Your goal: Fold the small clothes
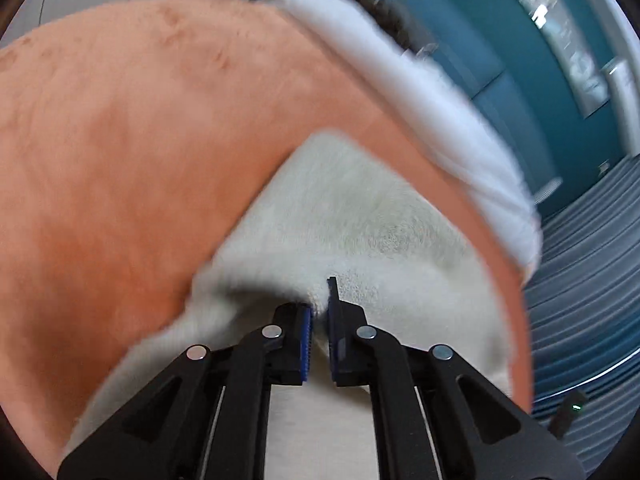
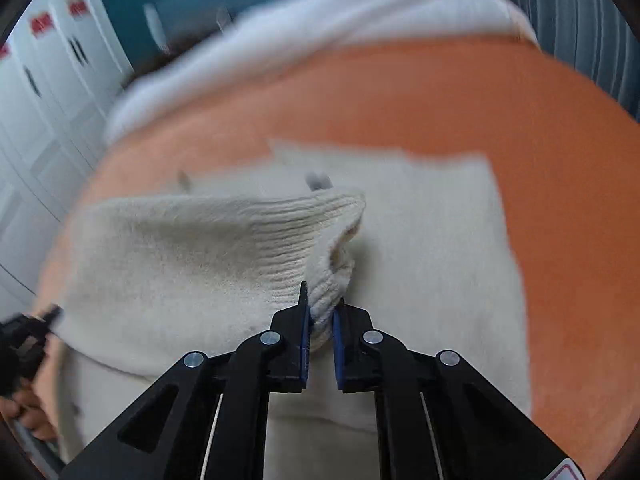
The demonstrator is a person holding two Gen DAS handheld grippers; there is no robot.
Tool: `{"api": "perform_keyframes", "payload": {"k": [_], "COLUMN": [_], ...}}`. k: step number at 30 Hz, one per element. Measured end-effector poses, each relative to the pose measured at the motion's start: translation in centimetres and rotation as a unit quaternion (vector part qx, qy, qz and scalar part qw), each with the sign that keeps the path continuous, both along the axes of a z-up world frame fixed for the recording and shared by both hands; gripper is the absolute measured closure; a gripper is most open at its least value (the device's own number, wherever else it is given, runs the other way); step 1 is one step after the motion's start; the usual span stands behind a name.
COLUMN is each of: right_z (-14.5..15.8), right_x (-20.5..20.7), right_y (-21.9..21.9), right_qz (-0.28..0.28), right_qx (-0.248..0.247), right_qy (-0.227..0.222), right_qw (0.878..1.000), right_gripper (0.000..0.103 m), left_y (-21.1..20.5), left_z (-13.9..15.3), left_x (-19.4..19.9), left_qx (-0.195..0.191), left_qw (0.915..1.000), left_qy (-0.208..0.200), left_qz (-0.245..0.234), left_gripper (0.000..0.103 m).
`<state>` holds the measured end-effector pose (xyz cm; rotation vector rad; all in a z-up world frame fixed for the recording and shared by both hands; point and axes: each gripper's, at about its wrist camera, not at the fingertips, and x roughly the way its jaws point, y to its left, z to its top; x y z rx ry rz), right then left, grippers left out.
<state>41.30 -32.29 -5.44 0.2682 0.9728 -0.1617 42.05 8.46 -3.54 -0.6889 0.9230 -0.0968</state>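
A cream knitted garment (image 2: 420, 220) lies on an orange plush cover (image 2: 460, 92). My right gripper (image 2: 320, 304) is shut on a ribbed edge (image 2: 288, 220) of the garment, which is lifted and folded over the flat part. In the left wrist view the same cream garment (image 1: 360, 208) spreads over the orange cover (image 1: 120, 140), and my left gripper (image 1: 320, 300) is shut on a pinch of its fuzzy fabric. At the left edge of the right wrist view, the other gripper (image 2: 24, 340) shows with a hand behind it.
A white padded band (image 1: 420, 92) runs along the far side of the orange cover (image 1: 120, 140). Beyond it stand teal panels (image 1: 520, 60) and white cabinets (image 2: 36, 92). A striped grey floor (image 1: 580, 300) lies to the right in the left wrist view.
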Motion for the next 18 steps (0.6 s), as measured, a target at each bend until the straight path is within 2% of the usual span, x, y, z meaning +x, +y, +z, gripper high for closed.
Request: {"api": "perform_keyframes", "payload": {"k": [1, 2, 3, 5, 6, 7, 8, 9, 10, 11, 13, 15, 16, 18], "right_z": [0.7, 2.3, 4.2, 7.4, 7.7, 6.5, 4.0, 0.3, -0.5, 0.6, 3.8, 5.5, 4.4, -1.0], "right_x": [-0.8, -1.0, -1.3, -2.4, -2.7, -2.2, -1.1, 0.3, 0.3, -0.2, -1.5, -2.7, -2.2, -0.1], "right_y": [0.0, 0.2, 0.2, 0.4, 0.2, -0.2, -0.7, -1.2, -1.1, -1.0, -1.0, -0.2, 0.0, -0.1], "right_qz": [0.005, 0.004, 0.005, 0.013, 0.012, 0.007, 0.000, -0.004, -0.001, -0.003, -0.013, -0.008, -0.013, -0.011], "right_qx": [-0.002, 0.010, 0.039, 0.048, 0.044, 0.037, 0.033, 0.033, 0.035, 0.034, 0.086, 0.079, 0.060, 0.055], "right_qy": [-0.041, -0.062, -0.093, -0.152, -0.168, -0.151, -0.099, -0.021, -0.024, -0.050, -0.110, -0.151, -0.130, -0.014], "right_qw": [0.999, 0.998, 0.995, 0.987, 0.985, 0.988, 0.995, 0.999, 0.999, 0.998, 0.990, 0.985, 0.990, 0.998], "right_gripper": [0.095, 0.095, 0.095, 0.095, 0.095, 0.095, 0.095, 0.095, 0.095, 0.095, 0.095, 0.095, 0.094, 0.093], "left_y": [-0.1, -0.1, -0.1, -0.3, -0.4, -0.4, -0.4, -0.5, -0.5, -0.6, -0.8, -0.8, -0.9, -1.4], "left_z": [-0.8, -1.0, -0.9, -0.7, -0.8, -0.9, -1.2, -1.3, -1.3, -1.1, -1.1, -1.3, -1.5, -1.2], "left_x": [0.1, -0.3, -0.4, -0.3, -0.2, -0.2, -0.2, 0.0, 0.0, 0.0, 0.1, 0.2, 0.2, 0.1], "left_qx": [-0.005, -0.008, -0.005, 0.012, 0.024, 0.030, 0.034, 0.035, 0.035, 0.037, 0.044, 0.048, 0.053, 0.074], "left_qw": [1.0000, 0.9999, 1.0000, 0.9998, 0.9995, 0.9993, 0.9992, 0.9992, 0.9992, 0.9991, 0.9988, 0.9985, 0.9982, 0.9967], "left_qy": [0.008, 0.004, -0.003, -0.013, -0.014, -0.014, -0.009, -0.006, -0.006, -0.006, -0.008, -0.009, -0.008, -0.006], "left_qz": [0.003, 0.007, 0.005, -0.006, -0.013, -0.016, -0.018, -0.018, -0.018, -0.018, -0.023, -0.026, -0.027, -0.033], "left_gripper": [0.097, 0.097, 0.097, 0.097, 0.097, 0.097, 0.097, 0.097, 0.097, 0.097, 0.097, 0.097, 0.097, 0.095]}}
